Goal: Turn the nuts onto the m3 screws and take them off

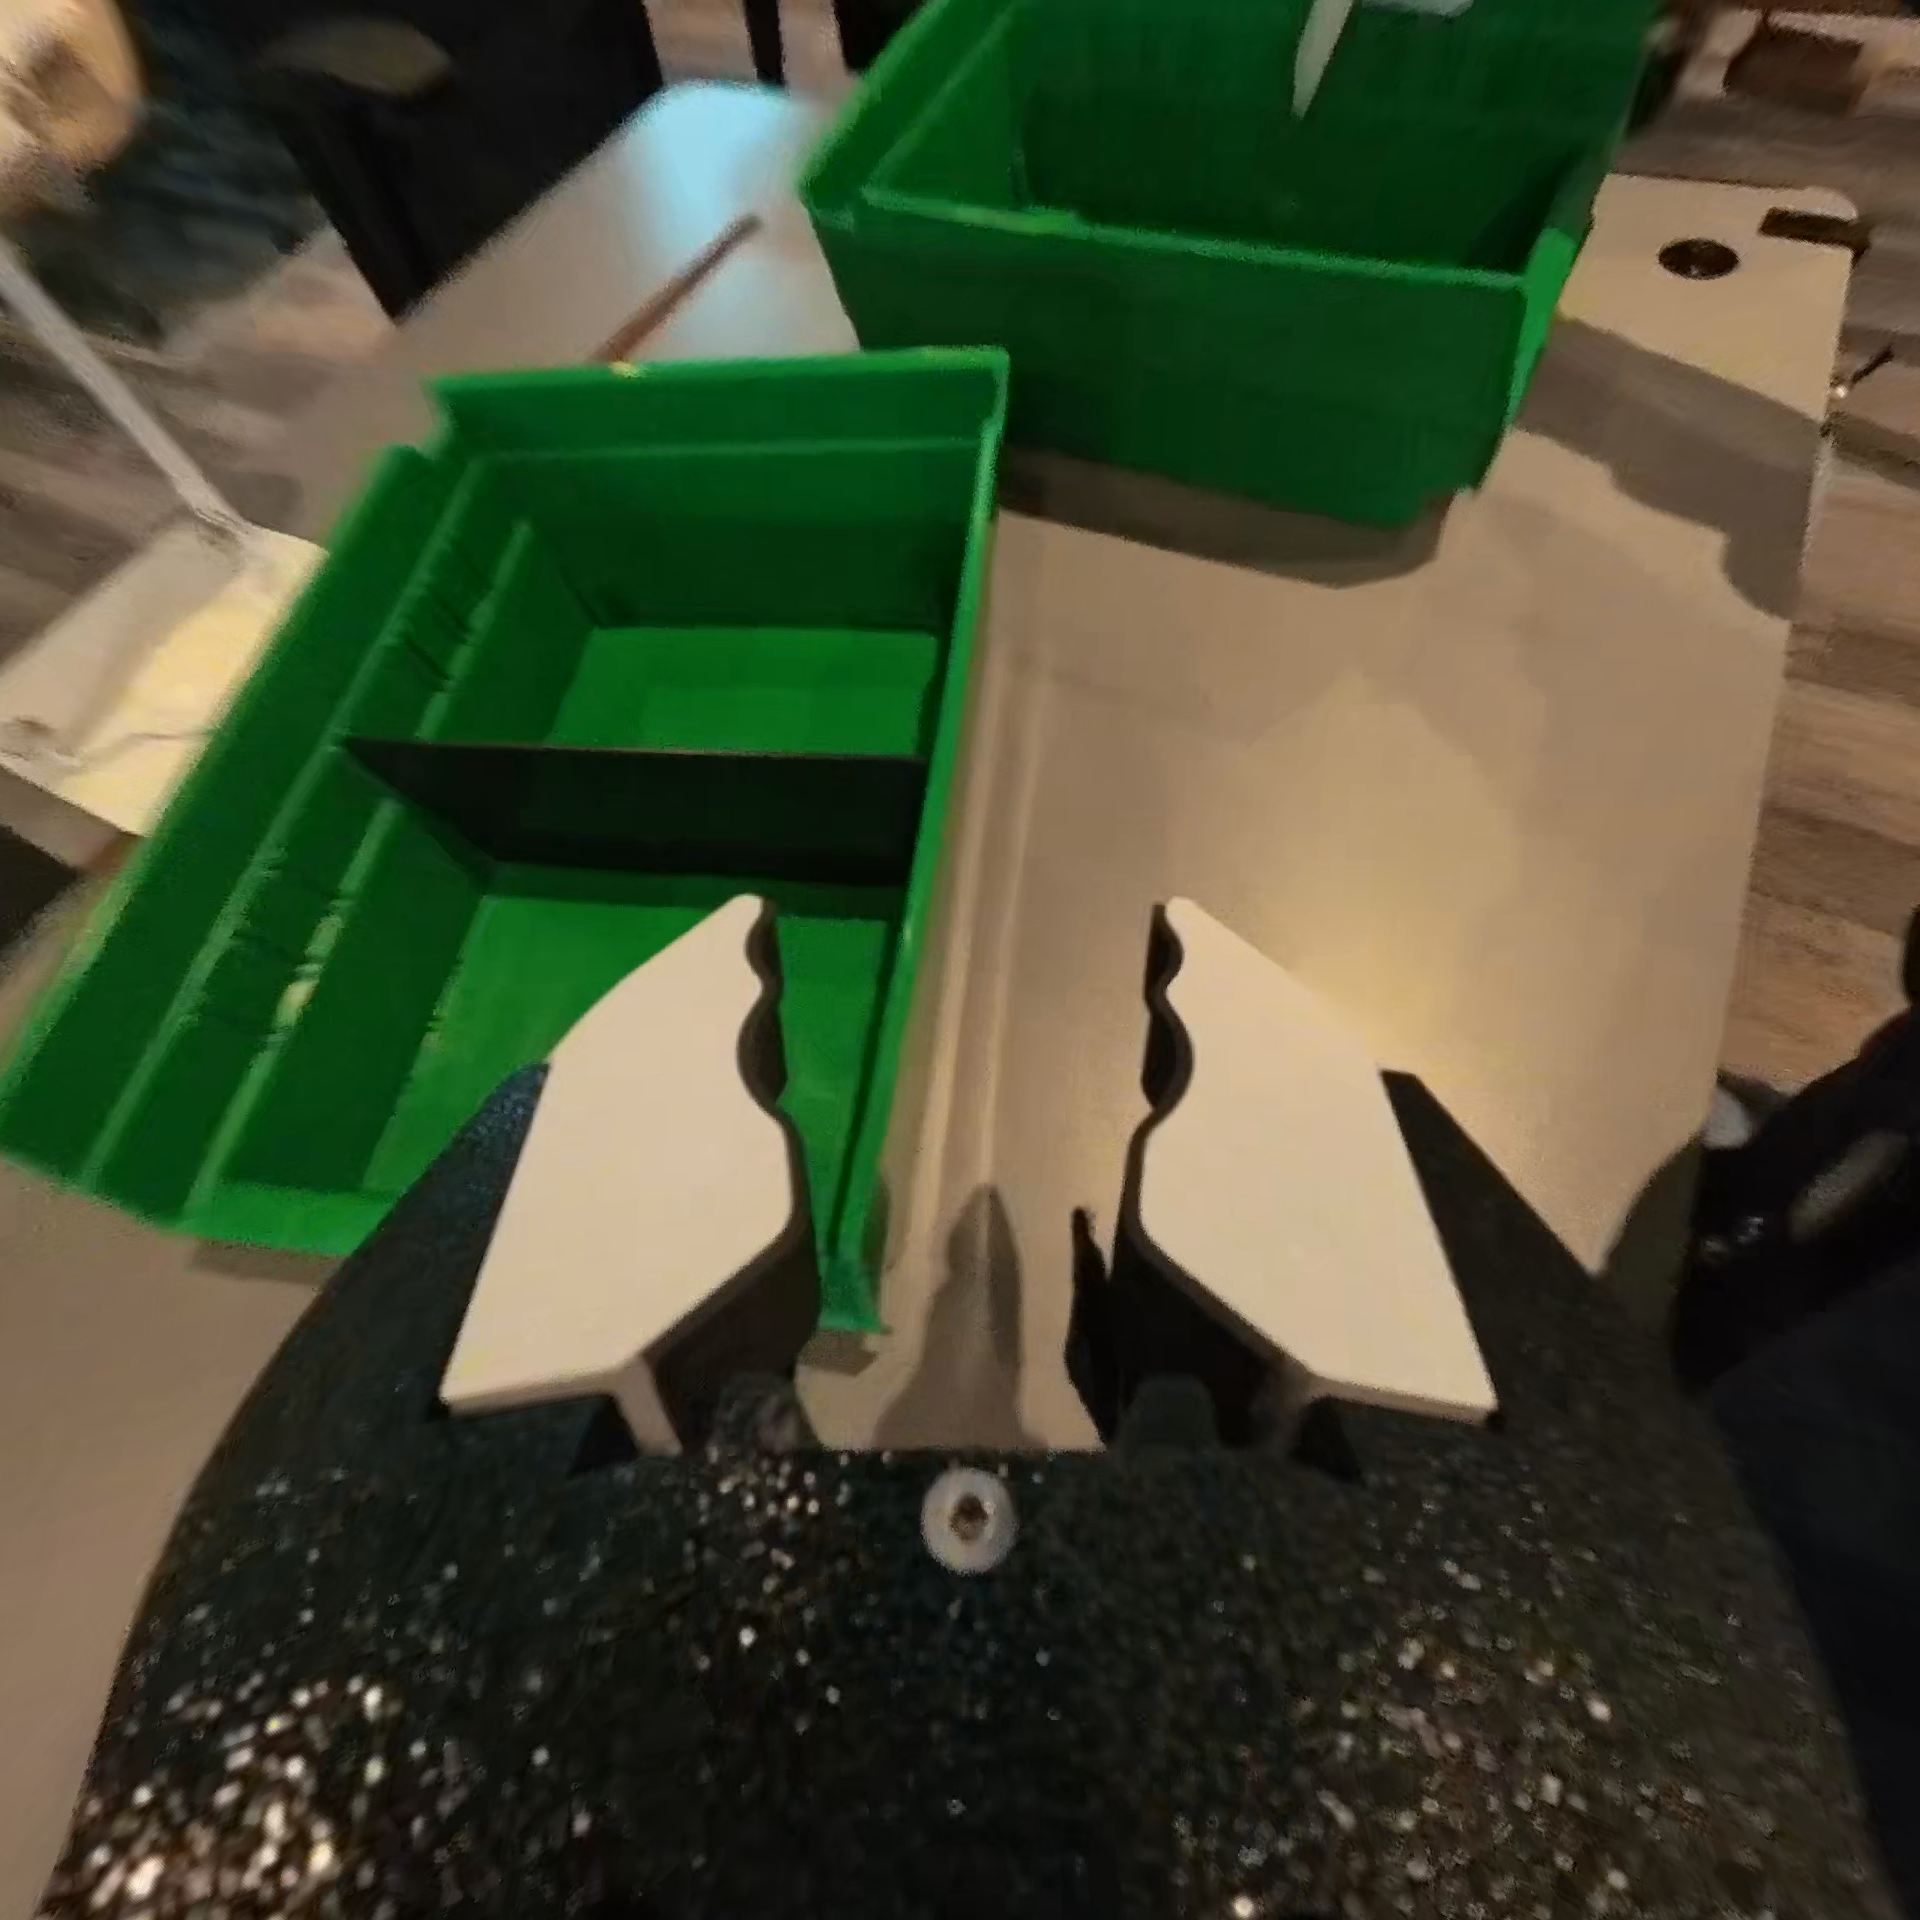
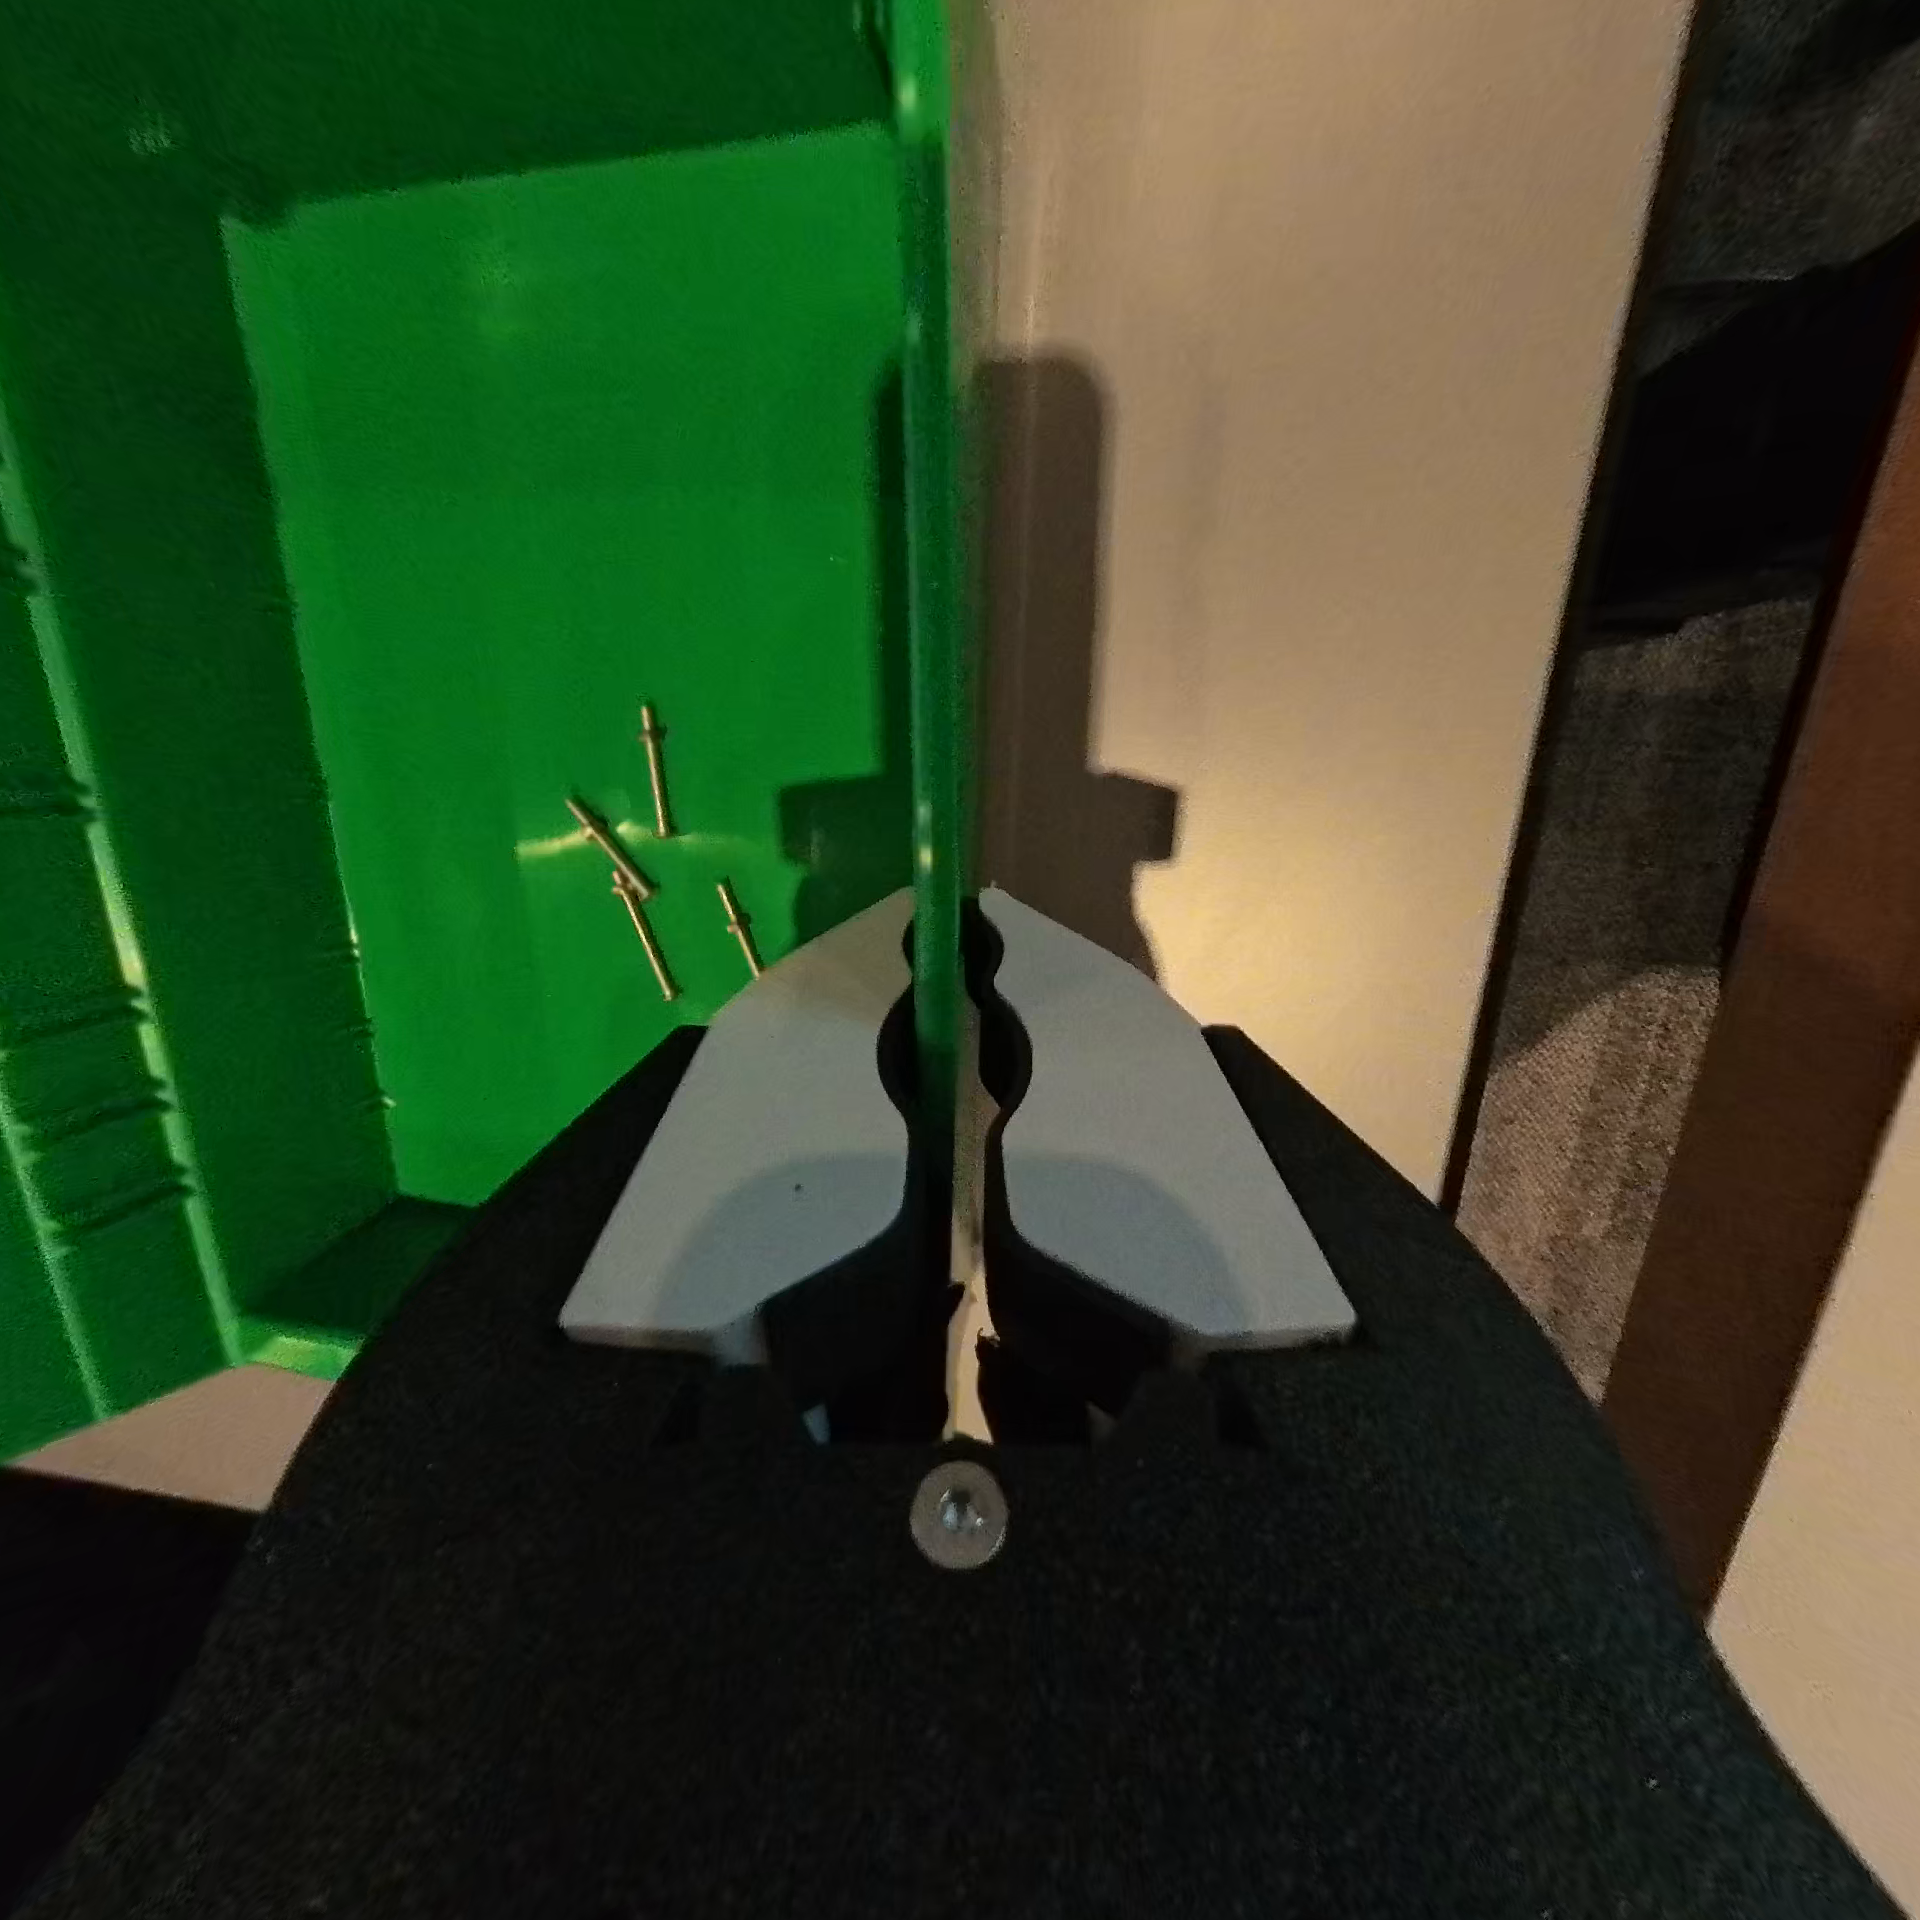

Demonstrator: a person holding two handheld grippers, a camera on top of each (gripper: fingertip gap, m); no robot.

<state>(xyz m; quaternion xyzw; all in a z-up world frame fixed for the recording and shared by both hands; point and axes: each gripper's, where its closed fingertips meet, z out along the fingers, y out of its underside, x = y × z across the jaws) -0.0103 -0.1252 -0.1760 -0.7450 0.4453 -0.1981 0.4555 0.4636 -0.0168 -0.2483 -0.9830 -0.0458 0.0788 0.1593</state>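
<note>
- You are clamping the right gripper (image 2: 948, 925) on the thin side wall (image 2: 930, 520) of the green bin (image 2: 561, 520), with both pale fingers (image 2: 790, 1101) pressing the wall from either side.
- The task's things, 4 brass screws (image 2: 634, 894), are lying loose on that bin's floor, just left of the clamped wall; each seems to be carrying a small collar that may be a nut, though this is too small to tell.
- You are holding the left gripper (image 1: 961, 914) wide apart and grasping nothing, hovering over the right wall of the divided green bin (image 1: 644, 686), with 1 finger (image 1: 665, 1101) over the bin's near compartment and the other over the beige table (image 1: 1351, 727).
- To do this step well, judging from the layout, keep the right clamp steady so the bin is not sliding, and keep the wall vertical between the pads.
- Bring the left gripper across to the screws, approaching 1 screw along its length rather than across the pile, since 2 are crossing each other.
- A second green bin (image 1: 1195, 291) is standing farther back on the table.
</note>
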